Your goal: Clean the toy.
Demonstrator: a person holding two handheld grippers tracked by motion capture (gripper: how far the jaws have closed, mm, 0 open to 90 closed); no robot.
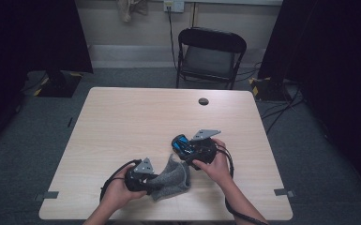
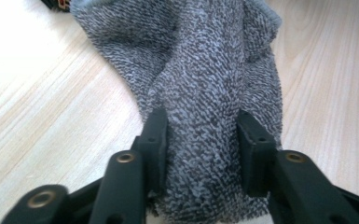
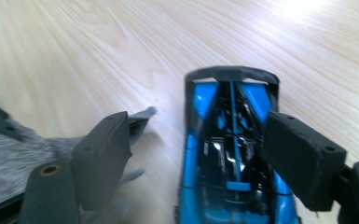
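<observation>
Fingers around speckled grey sock

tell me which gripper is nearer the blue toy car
Right. The right gripper has the blue toy car between its open jaws. The left gripper is farther off, clamped on the grey sock.

Both tongs are black, blocky hand-held tools, the left tongs and the right tongs each topped by a grey three-cornered plate and trailing a black cable. Their jaws are matt black with brass-coloured rivets at the joints. The forearms are bare.
</observation>
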